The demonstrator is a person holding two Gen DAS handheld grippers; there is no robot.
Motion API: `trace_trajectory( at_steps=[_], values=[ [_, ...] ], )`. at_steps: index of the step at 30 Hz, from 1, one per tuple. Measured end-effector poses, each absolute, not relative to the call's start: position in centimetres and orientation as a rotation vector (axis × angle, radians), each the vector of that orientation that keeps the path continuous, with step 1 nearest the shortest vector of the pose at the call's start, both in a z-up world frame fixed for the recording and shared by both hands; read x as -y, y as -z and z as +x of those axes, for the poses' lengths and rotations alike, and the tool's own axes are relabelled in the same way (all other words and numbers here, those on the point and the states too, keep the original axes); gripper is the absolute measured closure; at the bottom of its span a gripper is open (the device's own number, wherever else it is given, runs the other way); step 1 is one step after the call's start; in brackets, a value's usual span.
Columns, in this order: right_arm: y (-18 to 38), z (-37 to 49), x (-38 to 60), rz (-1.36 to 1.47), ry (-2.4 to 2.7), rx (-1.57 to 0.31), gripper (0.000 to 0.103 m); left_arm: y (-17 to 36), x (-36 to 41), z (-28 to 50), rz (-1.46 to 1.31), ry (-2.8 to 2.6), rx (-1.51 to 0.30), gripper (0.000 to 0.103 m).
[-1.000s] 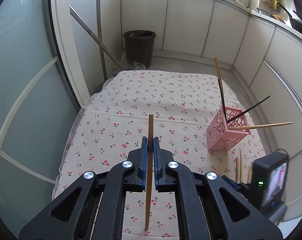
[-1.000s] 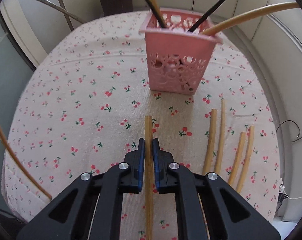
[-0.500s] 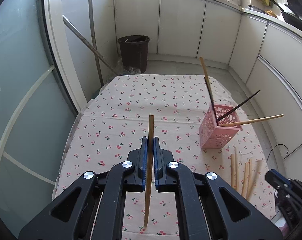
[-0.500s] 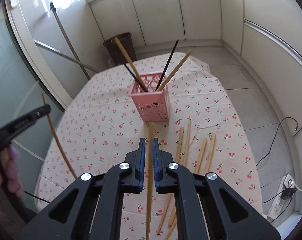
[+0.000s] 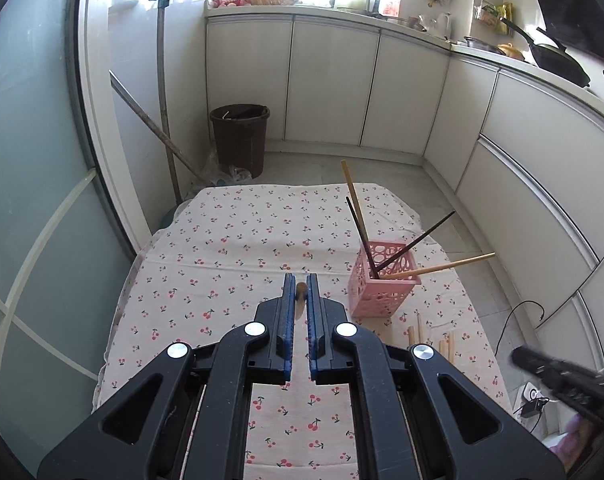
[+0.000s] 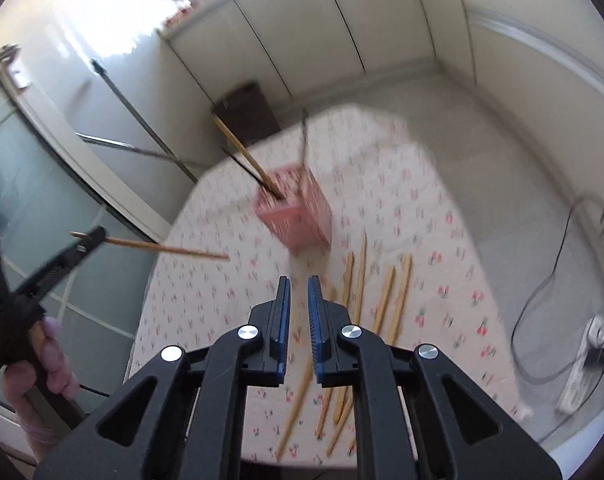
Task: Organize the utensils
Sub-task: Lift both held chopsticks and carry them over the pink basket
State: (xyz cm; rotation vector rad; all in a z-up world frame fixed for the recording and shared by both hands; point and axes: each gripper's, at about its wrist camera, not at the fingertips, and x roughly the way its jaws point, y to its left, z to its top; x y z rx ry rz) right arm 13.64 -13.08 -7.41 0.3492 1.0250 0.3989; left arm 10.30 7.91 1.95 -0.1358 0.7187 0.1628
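Cherry-print tablecloth (image 5: 230, 248) carries pink basket (image 5: 382, 284). Left gripper (image 5: 301, 280) clamps a wooden chopstick (image 6: 166, 248): end-on in its own view, near-level full length only in the right view. Right gripper (image 6: 299, 280) opening, nothing between its jaws.

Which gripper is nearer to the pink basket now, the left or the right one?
Probably the right gripper: it hovers, opening and empty, just short of the pink basket. The left gripper, holding a wooden chopstick, is off to the side.
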Motion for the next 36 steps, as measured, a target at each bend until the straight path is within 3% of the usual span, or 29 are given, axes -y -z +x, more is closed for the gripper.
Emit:
trace_trajectory(
  at_steps=[2,4,9,15,19,21,25,36],
  values=[
    [10.1,15.0,13.2,0.366,-0.345,-1.114,0.082,-1.6,-7.9,10.5,-0.134,-0.162,-0.729,0.098],
    [12.6,16.5,14.1,0.367,-0.236,-1.168,0.068,-1.2,-8.1,10.6,-0.138,-0.162,-0.736,0.098],
    [18.3,20.4,16.2,0.41,-0.037,-1.29,0.068,-0.4,-8.7,11.0,-0.154,-0.156,-0.759,0.098],
    [20.0,22.1,13.6,0.319,-0.011,-1.302,0.072,0.3,-9.0,11.3,-0.153,-0.151,-0.773,0.098],
    [22.1,23.1,12.2,0.216,0.036,-1.347,0.089,0.4,-9.3,11.2,-0.156,-0.151,-0.774,0.098],
    [21.9,23.1,11.6,0.169,0.025,-1.32,0.095,0.5,-9.5,11.3,-0.158,-0.152,-0.773,0.098],
    [21.1,22.5,12.3,0.249,-0.025,-1.291,0.095,0.2,-10.0,11.2,-0.185,-0.147,-0.777,0.098],
    [9.1,15.3,15.4,0.35,-0.175,-0.983,0.095,-2.9,-9.5,9.5,-0.203,-0.135,-0.7,0.098]
  ],
)
